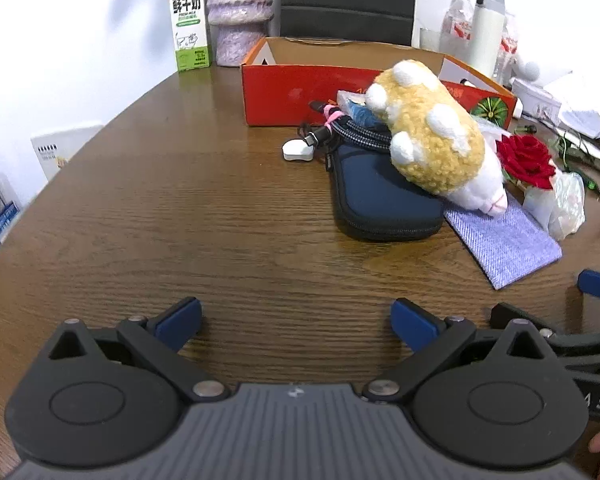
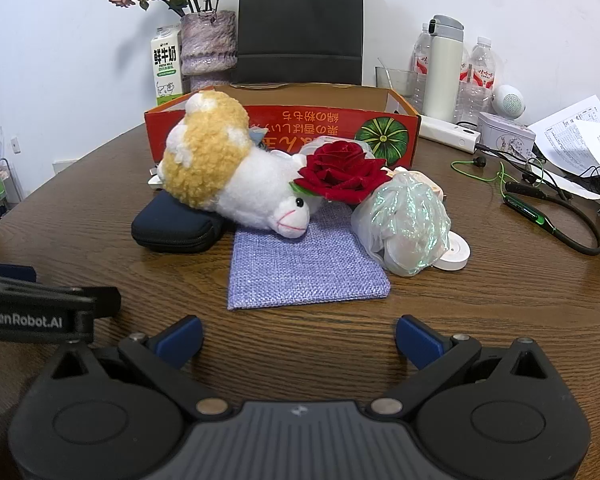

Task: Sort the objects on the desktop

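A yellow-and-white plush sheep [image 1: 432, 136] [image 2: 236, 172] lies across a navy zip pouch [image 1: 380, 200] [image 2: 172, 228] and a lilac cloth bag [image 1: 508, 240] [image 2: 304, 264]. A red rose [image 1: 526, 160] [image 2: 340, 172] and a shiny wrapped bundle [image 2: 408, 224] sit to their right. Coiled cables [image 1: 352, 128] and a small white piece [image 1: 297, 150] lie behind the pouch. An open red cardboard box [image 1: 300, 92] [image 2: 380, 128] stands behind the pile. My left gripper [image 1: 296, 320] and right gripper [image 2: 298, 336] hang open and empty over bare wood, short of the pile.
Milk carton [image 1: 189, 20] [image 2: 166, 68], fuzzy purple vase [image 1: 240, 8] [image 2: 208, 48] and black bag [image 2: 300, 24] line the back of the brown wooden table [image 1: 160, 208]. White flask [image 2: 442, 68], water bottles, tin, papers and green earphones [image 2: 540, 204] crowd the right side. A white round disc [image 2: 456, 254] lies beside the bundle.
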Demonstrator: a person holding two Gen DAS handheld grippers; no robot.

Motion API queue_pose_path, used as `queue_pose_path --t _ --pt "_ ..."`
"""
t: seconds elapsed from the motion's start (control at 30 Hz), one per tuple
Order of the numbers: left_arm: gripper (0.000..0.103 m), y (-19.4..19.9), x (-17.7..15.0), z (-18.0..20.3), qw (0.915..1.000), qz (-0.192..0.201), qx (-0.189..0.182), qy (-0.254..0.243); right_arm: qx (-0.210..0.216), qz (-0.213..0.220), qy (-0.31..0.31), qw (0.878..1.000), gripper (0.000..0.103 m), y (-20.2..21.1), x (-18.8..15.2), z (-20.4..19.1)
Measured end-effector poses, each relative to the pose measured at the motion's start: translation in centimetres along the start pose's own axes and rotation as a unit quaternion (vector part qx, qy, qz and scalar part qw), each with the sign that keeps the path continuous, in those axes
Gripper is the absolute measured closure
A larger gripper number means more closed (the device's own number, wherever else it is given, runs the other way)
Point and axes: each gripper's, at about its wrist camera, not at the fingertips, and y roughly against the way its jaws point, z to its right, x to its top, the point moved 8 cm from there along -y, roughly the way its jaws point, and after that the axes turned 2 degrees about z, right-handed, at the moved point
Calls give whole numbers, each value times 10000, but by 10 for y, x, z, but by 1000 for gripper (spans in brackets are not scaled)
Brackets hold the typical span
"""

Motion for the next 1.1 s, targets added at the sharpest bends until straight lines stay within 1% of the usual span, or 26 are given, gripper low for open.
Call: queue_pose_path --t 0.1,0.27,0.43,0.57,0.8,1.1 --pt "0 0 -1 0 10000 35 -22 -22 2 0 -2 10000 0 0 0 0" --pt "0 0 1 2 10000 -35 19 -8 1 -2 -1 10000 0 1 0 0" --pt "0 -1 2 2 9999 -80 -24 -62 -1 -3 1 10000 0 1 0 -1" --pt "0 -1 2 1 9999 -84 -16 -56 -13 -75 -12 10000 0 1 -1 -1" --pt "0 1 0 3 10000 16 37 -69 -8 -115 18 9999 0 0 0 -1" --pt "0 0 1 4 9999 89 -18 -97 -14 -100 17 9999 0 1 -1 -1"
